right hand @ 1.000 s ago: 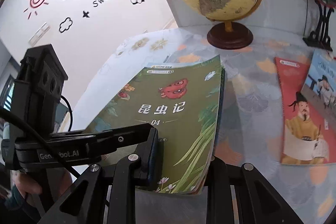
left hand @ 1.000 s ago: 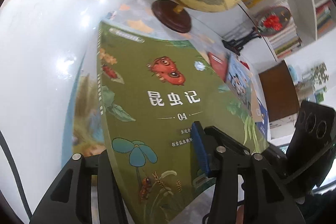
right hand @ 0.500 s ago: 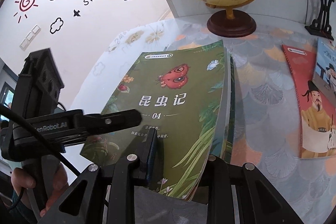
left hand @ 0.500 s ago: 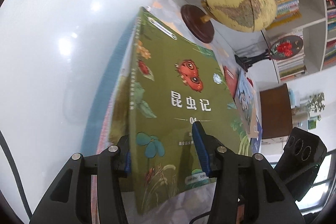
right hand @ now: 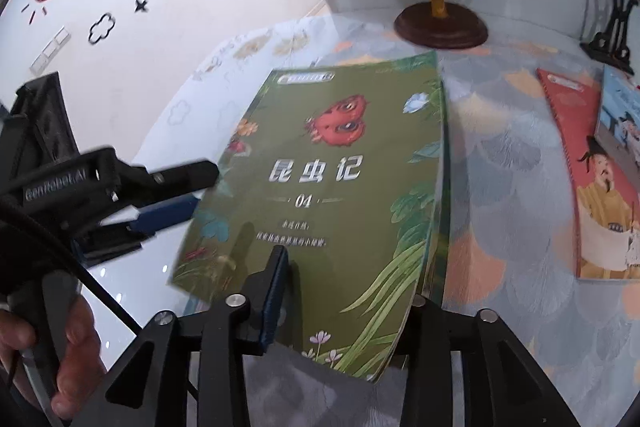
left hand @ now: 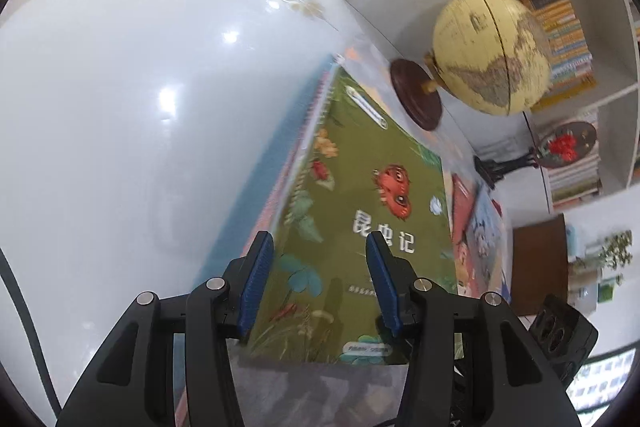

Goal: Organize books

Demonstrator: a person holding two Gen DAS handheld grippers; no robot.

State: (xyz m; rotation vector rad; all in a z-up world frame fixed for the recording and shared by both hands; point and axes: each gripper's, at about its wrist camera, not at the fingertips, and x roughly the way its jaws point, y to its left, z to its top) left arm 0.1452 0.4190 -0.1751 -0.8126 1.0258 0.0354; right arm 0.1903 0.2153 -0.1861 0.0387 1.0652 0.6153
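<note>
Green book (right hand: pixel 340 179) between right gripper's (right hand: pixel 344 303) opening jaws

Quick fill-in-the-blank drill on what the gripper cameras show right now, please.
1. The butterfly on the green book is coloured ____.
2. The number printed under the green book's title is ____.
3. Behind the book, a ____ stands on a round wooden base.
4. The red book lies to the green book's ____.

Missing: red; 04; globe; right

Right gripper (right hand: pixel 340 291) jaws opening around the green book (right hand: pixel 320 195), seemingly loosened.
</note>
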